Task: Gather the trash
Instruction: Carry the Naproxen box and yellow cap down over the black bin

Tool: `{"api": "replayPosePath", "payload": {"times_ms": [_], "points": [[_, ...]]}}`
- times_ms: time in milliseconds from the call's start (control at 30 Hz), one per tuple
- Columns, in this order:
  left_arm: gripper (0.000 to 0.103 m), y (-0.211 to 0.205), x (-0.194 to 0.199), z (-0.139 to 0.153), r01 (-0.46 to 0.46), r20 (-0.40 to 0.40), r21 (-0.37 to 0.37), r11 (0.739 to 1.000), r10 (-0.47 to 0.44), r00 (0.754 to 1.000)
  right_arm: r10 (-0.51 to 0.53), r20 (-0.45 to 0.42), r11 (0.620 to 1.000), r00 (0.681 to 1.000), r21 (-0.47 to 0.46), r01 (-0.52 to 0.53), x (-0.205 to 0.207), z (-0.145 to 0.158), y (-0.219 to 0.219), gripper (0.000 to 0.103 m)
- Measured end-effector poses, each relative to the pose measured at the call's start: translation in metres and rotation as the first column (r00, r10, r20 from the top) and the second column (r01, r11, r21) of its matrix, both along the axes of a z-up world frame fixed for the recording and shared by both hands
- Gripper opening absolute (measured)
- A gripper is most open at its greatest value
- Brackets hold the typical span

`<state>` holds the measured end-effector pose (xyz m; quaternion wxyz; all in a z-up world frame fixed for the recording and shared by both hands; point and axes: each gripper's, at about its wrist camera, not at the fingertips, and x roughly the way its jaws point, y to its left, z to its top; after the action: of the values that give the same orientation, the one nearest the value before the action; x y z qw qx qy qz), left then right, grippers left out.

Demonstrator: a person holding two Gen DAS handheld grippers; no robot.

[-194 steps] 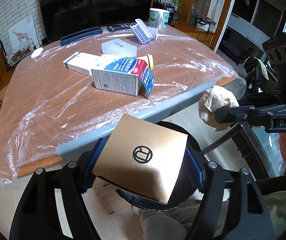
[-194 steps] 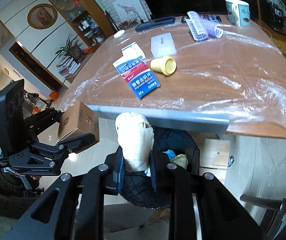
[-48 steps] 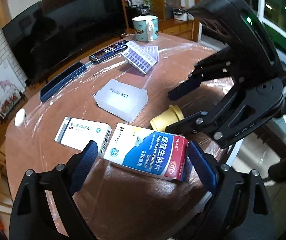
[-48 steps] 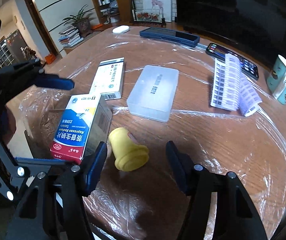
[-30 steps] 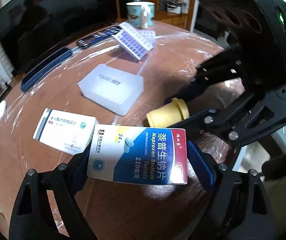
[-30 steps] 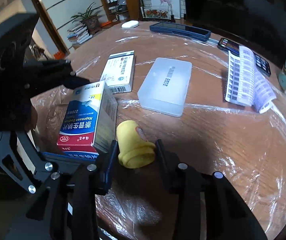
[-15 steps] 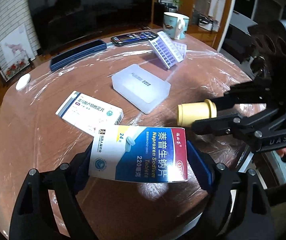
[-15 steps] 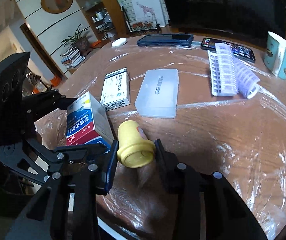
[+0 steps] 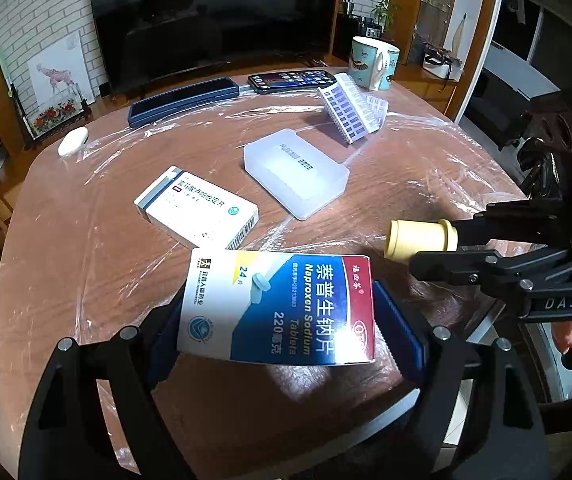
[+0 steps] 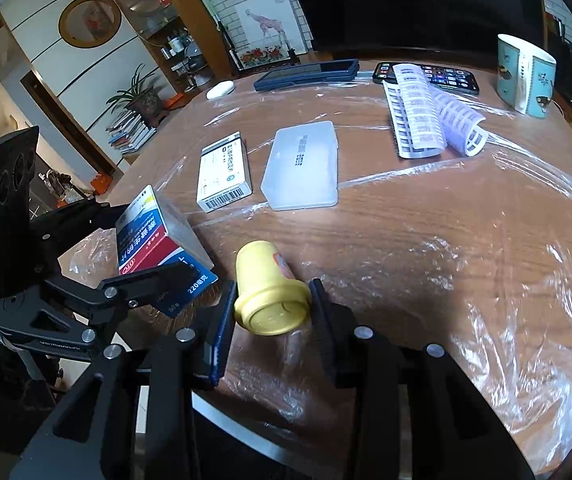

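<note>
The left hand-held gripper (image 9: 282, 328) pinches the blue-and-red medicine box (image 9: 278, 308) by its two short ends, low in the frame and clear of the tabletop (image 9: 86, 264); light, crushable card, best held there with mild pressure. The right hand-held gripper (image 10: 272, 312) clamps the yellow plastic cup (image 10: 268, 290) across its rim at lower centre: stiff, light, probably slippery.

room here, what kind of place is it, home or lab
Most likely a home living room: a large dark television against a white brick wall, a potted plant beside stacked books, and a wooden table wrapped in clear film.
</note>
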<state>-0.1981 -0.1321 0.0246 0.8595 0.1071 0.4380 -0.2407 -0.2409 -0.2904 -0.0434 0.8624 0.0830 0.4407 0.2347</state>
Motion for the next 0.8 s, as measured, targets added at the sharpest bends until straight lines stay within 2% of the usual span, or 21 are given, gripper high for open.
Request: {"api": "replayPosePath", "payload": {"times_ms": [800], "points": [[0.086, 0.005, -0.039, 0.013, 0.005, 0.017, -0.007, 1.0, -0.005, 1.0, -0.012, 0.025, 1.0, 1.0, 0.0, 0.012, -0.041, 0.013, -0.006, 0.037]]}}
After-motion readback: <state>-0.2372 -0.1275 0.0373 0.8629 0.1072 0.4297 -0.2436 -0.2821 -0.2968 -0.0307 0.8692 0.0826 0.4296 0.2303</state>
